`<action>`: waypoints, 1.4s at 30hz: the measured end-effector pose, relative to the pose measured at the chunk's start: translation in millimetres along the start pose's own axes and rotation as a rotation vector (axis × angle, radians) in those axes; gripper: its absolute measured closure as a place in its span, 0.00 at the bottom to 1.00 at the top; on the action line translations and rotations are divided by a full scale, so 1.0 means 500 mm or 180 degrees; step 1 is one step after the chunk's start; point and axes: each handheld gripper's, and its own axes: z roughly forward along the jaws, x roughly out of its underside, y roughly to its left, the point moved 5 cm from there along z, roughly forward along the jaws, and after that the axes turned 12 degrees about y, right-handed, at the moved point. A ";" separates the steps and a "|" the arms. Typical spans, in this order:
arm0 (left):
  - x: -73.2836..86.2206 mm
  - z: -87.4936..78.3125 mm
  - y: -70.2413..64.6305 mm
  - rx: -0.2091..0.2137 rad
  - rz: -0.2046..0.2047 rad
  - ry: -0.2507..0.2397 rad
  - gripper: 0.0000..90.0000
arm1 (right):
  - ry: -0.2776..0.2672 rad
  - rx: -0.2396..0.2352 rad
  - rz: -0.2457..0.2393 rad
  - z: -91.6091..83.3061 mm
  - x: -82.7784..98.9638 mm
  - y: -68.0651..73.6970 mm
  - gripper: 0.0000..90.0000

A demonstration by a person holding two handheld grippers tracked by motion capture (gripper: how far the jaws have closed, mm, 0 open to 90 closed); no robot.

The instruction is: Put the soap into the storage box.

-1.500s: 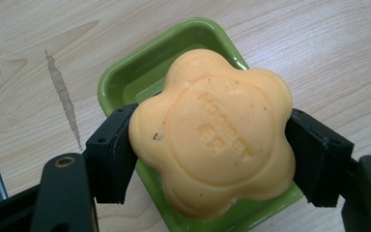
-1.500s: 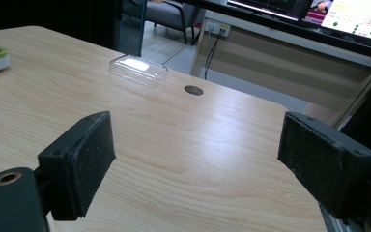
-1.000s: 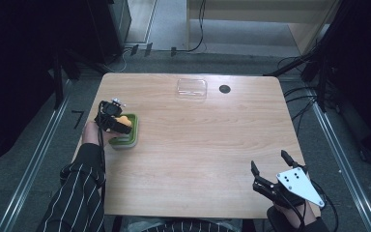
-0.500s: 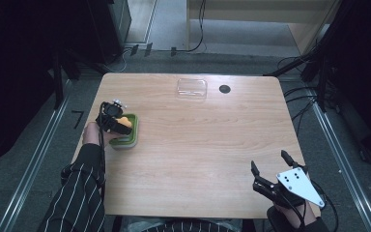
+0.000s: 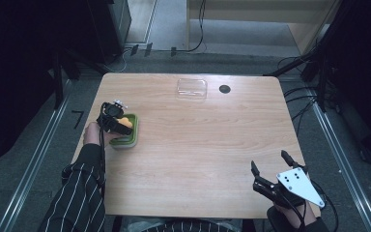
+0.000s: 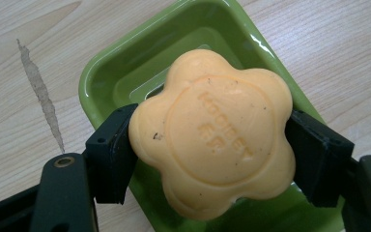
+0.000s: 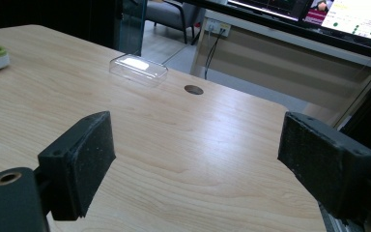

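Clear lid (image 5: 192, 89) beside table hole (image 5: 224, 89)

The soap (image 6: 211, 133) was pale orange, the dish (image 6: 125, 72) under it glossy green. The surface (image 5: 198, 159) was light wood grain with one dark streak. The sleeve (image 5: 79, 191) was black with thin white stripes; the lid (image 5: 192, 88) looked clear, perhaps colourless.
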 end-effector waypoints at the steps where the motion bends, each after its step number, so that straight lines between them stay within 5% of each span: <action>1: 0.000 0.001 0.000 0.0004 -0.0006 -0.0003 0.30 | 0.0001 0.0001 -0.0002 0.000 0.000 0.000 0.15; 16: -0.004 0.021 0.001 -0.0036 0.0109 0.0109 0.30 | -0.0002 0.0002 0.0002 0.000 0.000 0.000 0.15; 28: -0.004 0.007 0.006 0.0050 0.0087 -0.0080 0.25 | 0.0003 -0.0002 0.0011 -0.001 0.000 0.001 0.15; 42: 0.008 -0.018 0.007 0.0009 -0.0030 0.0123 0.11 | -0.0010 0.0009 0.0012 -0.001 0.000 -0.001 0.15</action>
